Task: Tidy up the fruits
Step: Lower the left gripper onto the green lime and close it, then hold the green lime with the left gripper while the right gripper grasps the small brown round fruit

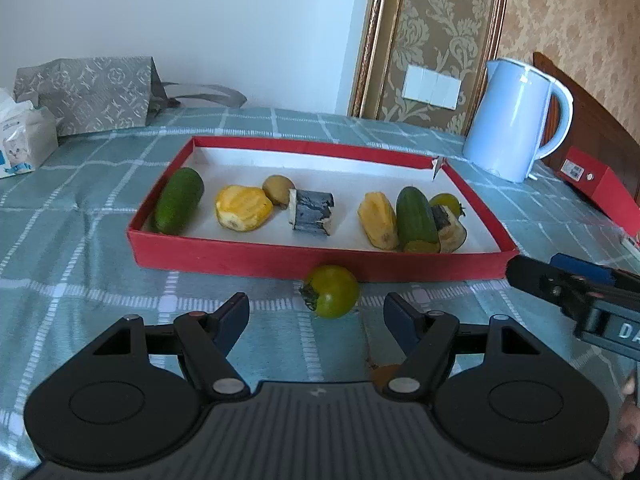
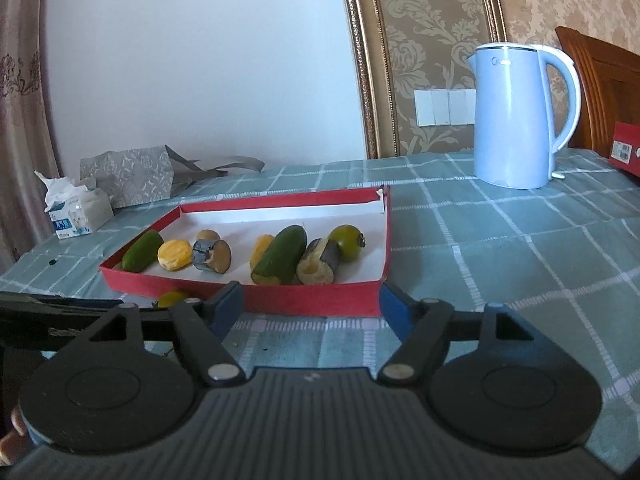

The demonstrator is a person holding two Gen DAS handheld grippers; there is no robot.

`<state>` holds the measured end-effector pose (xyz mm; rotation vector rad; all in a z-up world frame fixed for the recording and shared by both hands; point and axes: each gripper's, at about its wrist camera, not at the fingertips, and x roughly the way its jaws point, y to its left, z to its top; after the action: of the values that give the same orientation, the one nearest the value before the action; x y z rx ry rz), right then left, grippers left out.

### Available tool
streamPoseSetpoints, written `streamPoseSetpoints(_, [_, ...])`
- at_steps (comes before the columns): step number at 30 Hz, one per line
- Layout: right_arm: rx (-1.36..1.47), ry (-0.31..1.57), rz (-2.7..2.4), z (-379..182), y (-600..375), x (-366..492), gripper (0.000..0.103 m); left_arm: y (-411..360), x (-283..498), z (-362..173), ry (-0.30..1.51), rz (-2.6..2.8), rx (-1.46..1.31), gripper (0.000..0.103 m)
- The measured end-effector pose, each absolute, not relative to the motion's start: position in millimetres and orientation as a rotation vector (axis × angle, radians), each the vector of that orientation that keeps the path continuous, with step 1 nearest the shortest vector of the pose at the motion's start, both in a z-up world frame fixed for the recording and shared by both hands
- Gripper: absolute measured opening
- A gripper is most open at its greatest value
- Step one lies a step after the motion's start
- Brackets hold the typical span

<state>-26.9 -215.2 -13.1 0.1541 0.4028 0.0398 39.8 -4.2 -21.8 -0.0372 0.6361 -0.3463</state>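
While one green tomato (image 1: pixel 331 290) lies loose on the worktop (image 1: pixel 80 280), outside the red tray (image 1: pixel 256 258), the pick falls to the left gripper (image 1: pixel 316 314): its jaws stand spread and empty, and the tomato sits just beyond the fingertips, centred in the gap between them and clear of both. Its stem end faces left and slightly toward the camera. Being near-round, the tomato has no long axis to align with, so no wrist roll appears necessary; a straight advance should bring the pads to either side of it

The tomato rests close against the tray's near wall, so the forward margin is small. Overshoot would likely push the fruit into the wall or let it roll sideways along it

The right gripper (image 2: pixel 310 306) is also spread and empty. In its own view its fingertips stand before the tray's near right corner, and the tomato (image 2: pixel 171 298) appears well to its left, partly hidden behind the left finger. This gripper is the farther one, and in the left view it (image 1: pixel 520 276) enters from the right edge, apart from the fruit

Inside the tray lie two cucumbers (image 1: pixel 179 200), two yellow pieces (image 1: pixel 243 208), a kiwi (image 1: pixel 278 189), two dark cut pieces (image 1: pixel 311 212) and a second tomato (image 2: pixel 346 239) at the right end. Open floor remains along the far wall, a probable drop zone

Beyond the tray stand a blue kettle (image 1: pixel 516 120), a grey bag (image 1: pixel 92 94) and a tissue pack (image 1: pixel 24 136)
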Motion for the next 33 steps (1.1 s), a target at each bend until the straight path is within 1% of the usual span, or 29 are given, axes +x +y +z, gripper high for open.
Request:
streamPoseSetpoints(6, [0.156, 0.405, 0.047, -13, -215, -27, 0.074, -16, 45, -24, 0.627, -0.326, 0.000, 0.074])
streamPoseSetpoints(7, [0.159, 0.406, 0.049, -13, -215, -27, 0.075, -18, 46, -25, 0.626, -0.325, 0.009, 0.074])
streamPoseSetpoints(9, [0.159, 0.406, 0.047, -13, -214, -27, 0.076, -24, 46, -25, 0.618, -0.316, 0.035, 0.074])
streamPoseSetpoints(10, [0.159, 0.404, 0.048, -13, -214, -27, 0.076, -27, 46, -25, 0.610, -0.310, 0.053, 0.071])
streamPoseSetpoints(11, [0.161, 0.403, 0.049, -12, -214, -27, 0.076, -29, 46, -25, 0.605, -0.312, 0.068, 0.063])
streamPoseSetpoints(13, [0.160, 0.401, 0.048, -12, -214, -27, 0.076, -33, 46, -26, 0.607, -0.324, 0.087, 0.054])
streamPoseSetpoints(15, [0.157, 0.405, 0.046, -12, -214, -27, 0.076, -38, 48, -29, 0.621, -0.325, 0.115, 0.048])
streamPoseSetpoints(16, [0.158, 0.405, 0.046, -13, -214, -27, 0.076, -40, 48, -30, 0.616, -0.309, 0.132, 0.042])
streamPoseSetpoints(17, [0.158, 0.404, 0.045, -13, -214, -27, 0.076, -41, 48, -30, 0.610, -0.299, 0.146, 0.040])
streamPoseSetpoints(23, [0.143, 0.401, 0.030, -14, -212, -27, 0.076, -38, 45, -28, 0.593, -0.338, 0.129, 0.034])
streamPoseSetpoints(33, [0.126, 0.412, 0.003, -17, -211, -25, 0.076, -34, 42, -24, 0.573, -0.340, 0.115, 0.033])
